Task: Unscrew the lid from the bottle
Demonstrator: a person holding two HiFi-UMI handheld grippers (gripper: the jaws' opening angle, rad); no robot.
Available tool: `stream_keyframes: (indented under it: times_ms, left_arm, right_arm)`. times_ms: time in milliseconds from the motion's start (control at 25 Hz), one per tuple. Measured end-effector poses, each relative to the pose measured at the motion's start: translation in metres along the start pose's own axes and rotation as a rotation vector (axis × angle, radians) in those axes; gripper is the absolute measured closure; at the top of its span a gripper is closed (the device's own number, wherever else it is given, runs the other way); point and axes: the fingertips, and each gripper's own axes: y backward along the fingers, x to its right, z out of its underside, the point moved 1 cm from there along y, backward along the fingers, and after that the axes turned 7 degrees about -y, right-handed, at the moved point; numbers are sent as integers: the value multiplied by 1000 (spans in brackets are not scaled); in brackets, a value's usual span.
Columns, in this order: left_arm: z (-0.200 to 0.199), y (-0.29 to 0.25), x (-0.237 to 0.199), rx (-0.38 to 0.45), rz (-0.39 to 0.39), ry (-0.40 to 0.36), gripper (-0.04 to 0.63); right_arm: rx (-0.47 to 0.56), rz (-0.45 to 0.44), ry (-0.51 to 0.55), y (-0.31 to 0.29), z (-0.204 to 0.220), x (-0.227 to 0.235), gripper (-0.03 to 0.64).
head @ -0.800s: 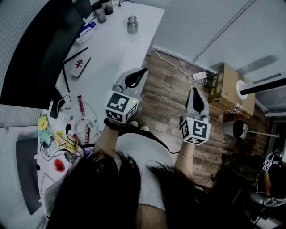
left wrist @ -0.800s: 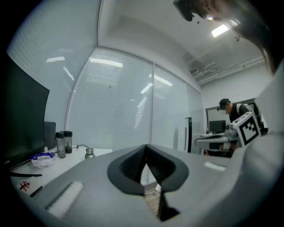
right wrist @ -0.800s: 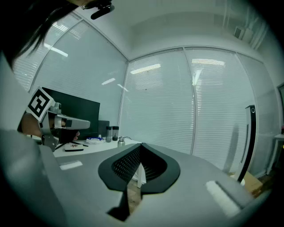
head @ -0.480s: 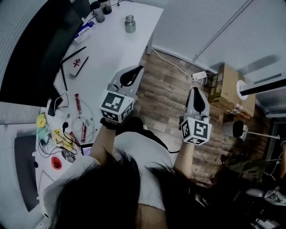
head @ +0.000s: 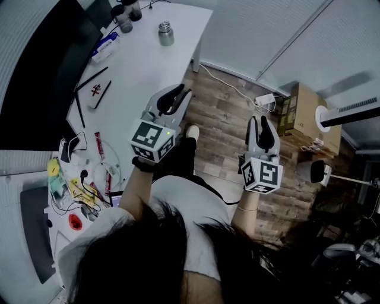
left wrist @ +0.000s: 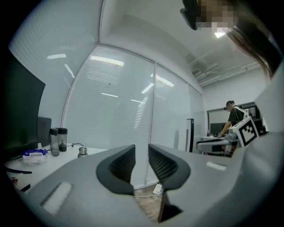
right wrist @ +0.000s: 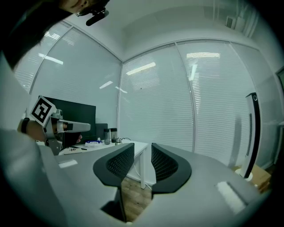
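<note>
I have not begun on the lid; this is the approach. My left gripper point(head: 178, 94) and right gripper point(head: 260, 122) are both held level in front of me, the left over the near edge of the table point(head: 154, 65), the right out over the floor point(head: 219, 119). Each has its jaws a narrow slit apart with nothing between them, as both gripper views show plainly. The bottle point(head: 165, 34) I take to be mine is the small metal one standing upright and alone near the far end of the table, lid on, well apart from both grippers. Two taller dark bottles point(head: 123, 18) stand further back at the corner, and I can't rule those out from the task alone. Next I judge I must step or reach forward along the table and spread both pairs of jaws wider, since this slit won't pass the body or the lid. Then one gripper should clamp the body low to hold it against turning, and the other should close on the lid from above. The bottle looks smooth and round, so a loose hold may let it spin or tip.
</note>
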Motion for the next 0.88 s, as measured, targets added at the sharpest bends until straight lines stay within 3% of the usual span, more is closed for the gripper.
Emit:
stream_keyframes:
  times_ms: [200,360,520,640,880]
  left_arm:
    - [9,-43,-19,-10,15,21,433]
    - [9,-87,-45,-16,8,20,423]
    - [3,-127,-82,-13,-25,17,411]
    - [-4,-155,-114,-3,-48,24,362]
    - [-13,-191,-163,23,-90,24,354]
  right_arm:
    - [-17,-8,-17,-40,2,16,491]
    - [-31,-5,-33,-84,-3,36,471]
    - [-36,-5,-35,-130,-13,50,462]
    - [-35,-7,-29,-166,-23,58,459]
    - [-30,-29,-11,-230,-39,62,457]
